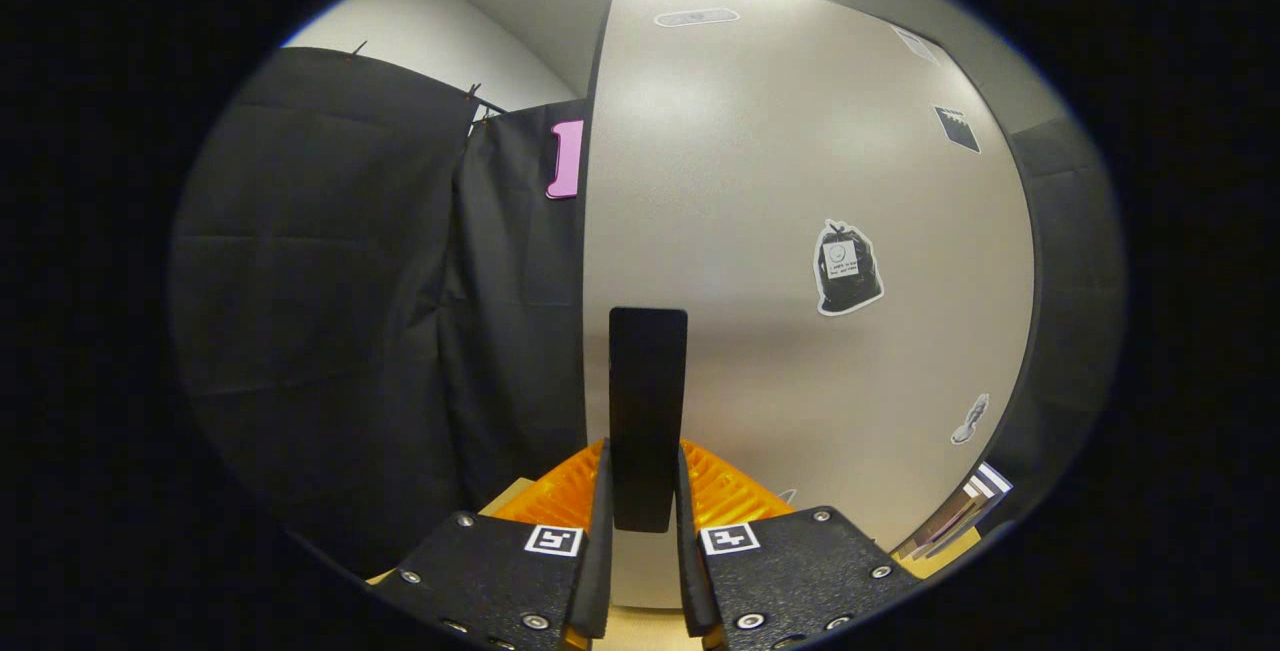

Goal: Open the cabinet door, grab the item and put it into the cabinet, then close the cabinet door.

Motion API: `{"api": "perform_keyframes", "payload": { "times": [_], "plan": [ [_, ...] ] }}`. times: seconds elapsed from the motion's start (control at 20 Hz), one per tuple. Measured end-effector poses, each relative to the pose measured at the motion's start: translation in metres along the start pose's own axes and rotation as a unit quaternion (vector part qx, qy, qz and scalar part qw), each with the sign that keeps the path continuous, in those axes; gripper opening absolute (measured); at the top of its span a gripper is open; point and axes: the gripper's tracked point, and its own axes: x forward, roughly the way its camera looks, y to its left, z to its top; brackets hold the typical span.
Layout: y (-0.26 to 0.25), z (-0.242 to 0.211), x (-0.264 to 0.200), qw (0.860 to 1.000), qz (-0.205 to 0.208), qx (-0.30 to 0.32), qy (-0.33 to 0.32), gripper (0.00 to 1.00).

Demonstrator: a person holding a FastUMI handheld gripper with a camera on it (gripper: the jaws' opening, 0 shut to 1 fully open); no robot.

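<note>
A pale grey cabinet door [800, 181] stands close in front of me, with several small stickers on its face. Near its left edge a flat black upright handle [648, 381] sticks out toward me. My gripper [645, 456] is shut on this handle: one finger presses on each side of its lower part, and its top rises above the fingertips. I cannot tell how far the door is swung. The cabinet's inside is hidden behind it.
Black booth cloth [380, 281] hangs just left of the door's edge. A stack of books or papers [960, 516] lies low to the right, beyond the door's far edge. A light wooden surface [640, 626] shows beneath the fingers.
</note>
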Motion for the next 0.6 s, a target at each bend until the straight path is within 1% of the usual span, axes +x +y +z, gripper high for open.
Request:
{"api": "perform_keyframes", "payload": {
  "times": [0.2, 0.35, 0.6],
  "plan": [
    [0.001, -0.003, -0.027, 0.998, 0.052, 0.018, -0.019, 0.27],
    [-0.001, -0.003, -0.045, 0.997, 0.080, 0.005, -0.013, 0.27],
    [-0.004, 0.000, -0.081, 0.992, 0.126, 0.004, -0.004, 0.27]
  ]
}}
